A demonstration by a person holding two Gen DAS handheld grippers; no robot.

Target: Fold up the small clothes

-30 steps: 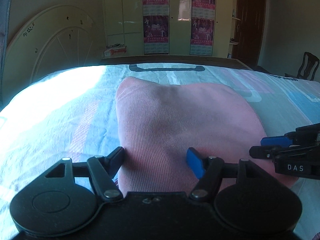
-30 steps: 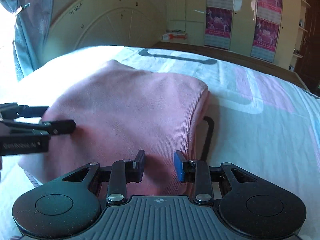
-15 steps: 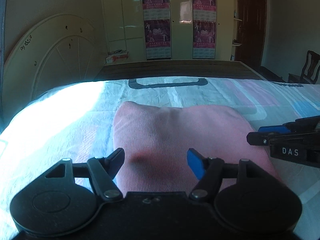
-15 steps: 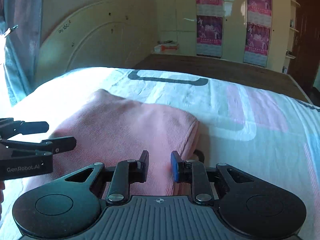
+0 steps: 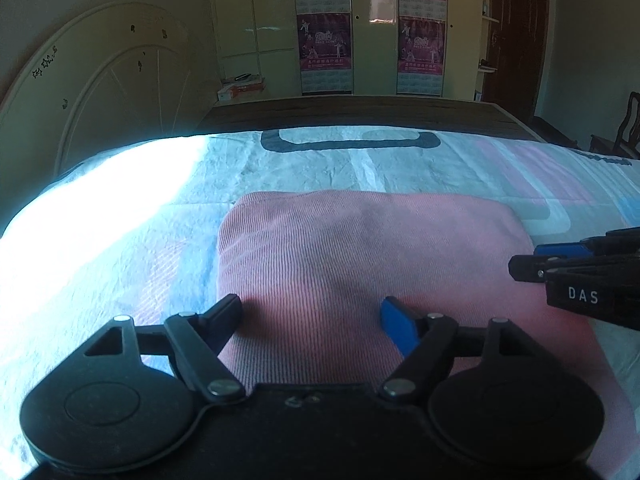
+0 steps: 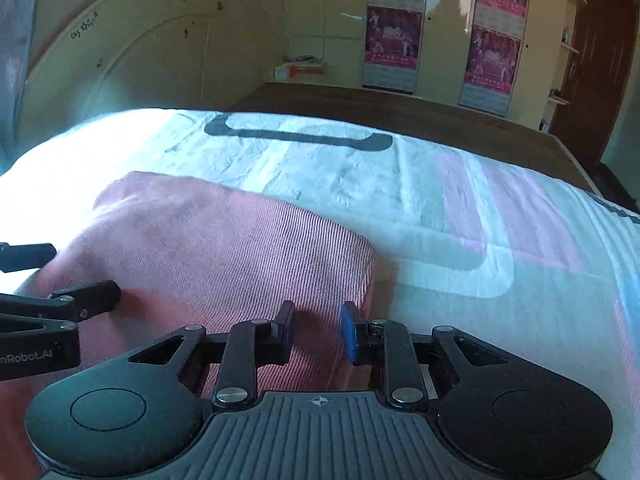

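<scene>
A pink ribbed garment (image 5: 368, 256) lies folded into a rectangle on the bed; it also shows in the right wrist view (image 6: 224, 252). My left gripper (image 5: 312, 316) is open, its fingers wide apart above the garment's near edge, holding nothing. My right gripper (image 6: 318, 328) is open with a narrower gap, above the garment's right near corner, holding nothing. The right gripper (image 5: 560, 264) shows at the right of the left wrist view. The left gripper (image 6: 60, 280) shows at the left of the right wrist view.
The bed sheet (image 5: 400, 164) is pale with grey, pink and blue shapes; its left part is in bright sunlight. A dark wooden footboard (image 5: 360, 114) runs behind it. A cream headboard panel (image 5: 100, 92) leans at the left. Wardrobe doors with posters (image 5: 324, 24) stand behind.
Both grippers have pulled back and up from the garment, which now looks smaller and lies flat. The right gripper's gap has widened a little.
</scene>
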